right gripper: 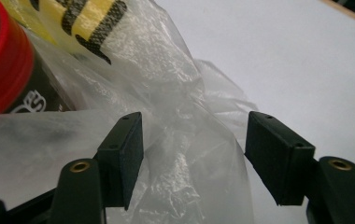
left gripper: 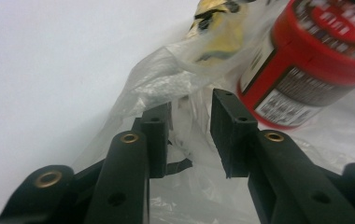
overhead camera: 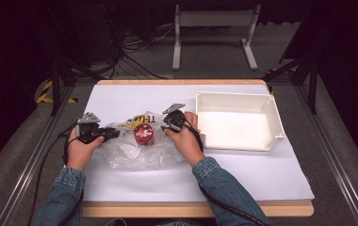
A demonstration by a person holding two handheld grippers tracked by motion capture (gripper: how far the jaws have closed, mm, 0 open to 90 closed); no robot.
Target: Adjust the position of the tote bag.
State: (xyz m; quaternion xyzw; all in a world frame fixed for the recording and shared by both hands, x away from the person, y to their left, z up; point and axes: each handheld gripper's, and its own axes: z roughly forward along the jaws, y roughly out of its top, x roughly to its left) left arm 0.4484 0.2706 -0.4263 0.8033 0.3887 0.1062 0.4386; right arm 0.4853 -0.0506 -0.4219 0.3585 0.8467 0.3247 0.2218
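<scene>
1. Red can upright on clear plastic bag, mid-bench, between both grippers; white bin off to the right, well apart.
2. Left gripper at bag's left edge, pointing right toward can; right gripper at bag's right edge, pointing left. Can approx. equally near both.
3. Left gripper view: jaws part-spread, film bunched in the gap, pads not pressing; can just beyond right jaw.
4. Right gripper view: jaws spread wider, bag fold between them, touching left pad, no pinch.
5. Likely next: close on bag edges; lift direction turns on can sitting centred.
</scene>
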